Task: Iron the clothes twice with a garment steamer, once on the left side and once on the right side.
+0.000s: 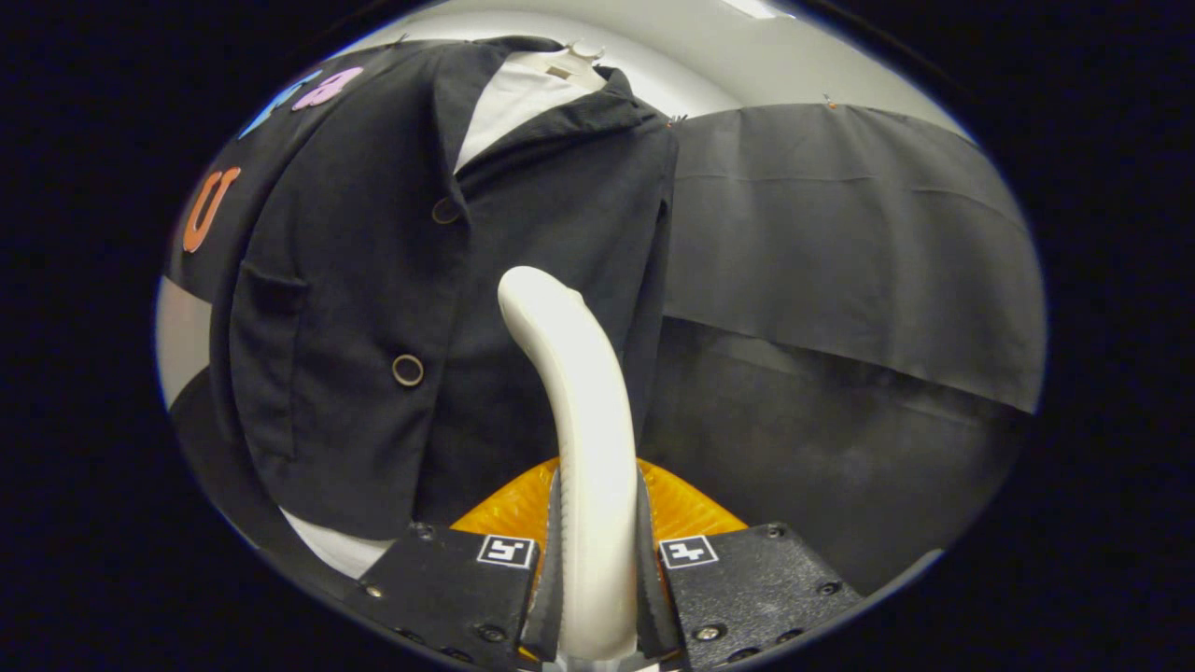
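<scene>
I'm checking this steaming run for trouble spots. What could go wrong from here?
1. The gripper pinches the steamer low on its curved, smooth handle, so it might twist or slip when pressed on cloth.
2. The steamer's tip sits near the jacket front, where the buttons could catch it.
3. The jacket hangs loose, so it may swing away.

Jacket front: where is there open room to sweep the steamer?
The hand-held gripper is shut on the steamer handle. The plain jacket panel beside its right edge is free. Across the handle, the buttons and pocket crowd the cloth.
</scene>
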